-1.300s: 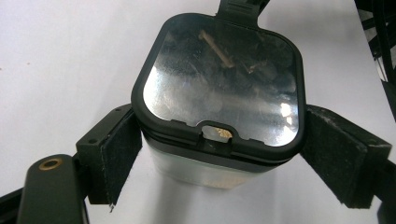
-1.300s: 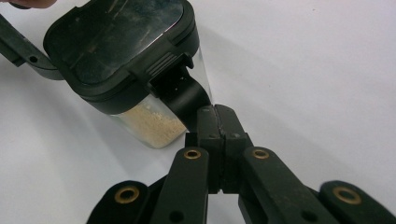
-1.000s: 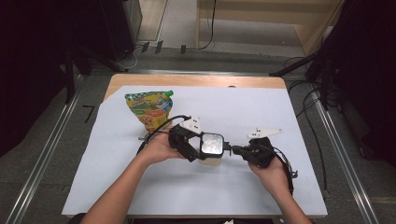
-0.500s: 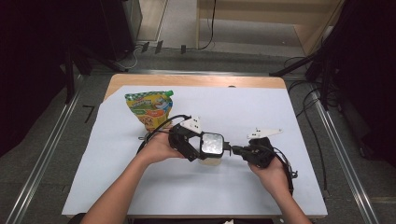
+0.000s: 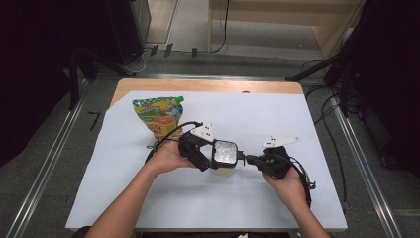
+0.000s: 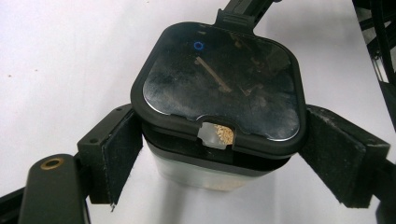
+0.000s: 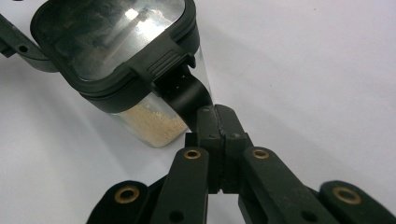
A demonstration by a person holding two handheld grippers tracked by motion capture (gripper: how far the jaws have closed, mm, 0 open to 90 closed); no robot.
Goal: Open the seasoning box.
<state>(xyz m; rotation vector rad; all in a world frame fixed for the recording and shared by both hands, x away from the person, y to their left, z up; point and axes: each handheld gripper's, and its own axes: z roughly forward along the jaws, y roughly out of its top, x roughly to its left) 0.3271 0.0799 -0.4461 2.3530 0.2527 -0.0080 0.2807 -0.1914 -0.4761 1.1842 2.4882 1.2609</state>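
Two hand-held grippers share one clear canister [image 5: 224, 163] with a black lid [image 6: 219, 86], standing low in the middle of the high view on the white-covered tabletop [image 5: 297, 119]. Its left hand-held gripper [image 6: 219, 161] clamps the body from both sides, probably to brace it upright. At lower centre of its own view, the right hand-held gripper [image 7: 215, 122] is pinched tight on the lid's latch tab [image 7: 184, 93], apparently to work the clasp. A snack pouch [image 5: 159, 115] lies well apart, upper left.

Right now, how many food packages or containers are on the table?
2. A clear container with a black lid sits mid-table between the two tools; a colourful pouch lies at the far left. Nothing else appears hidden.
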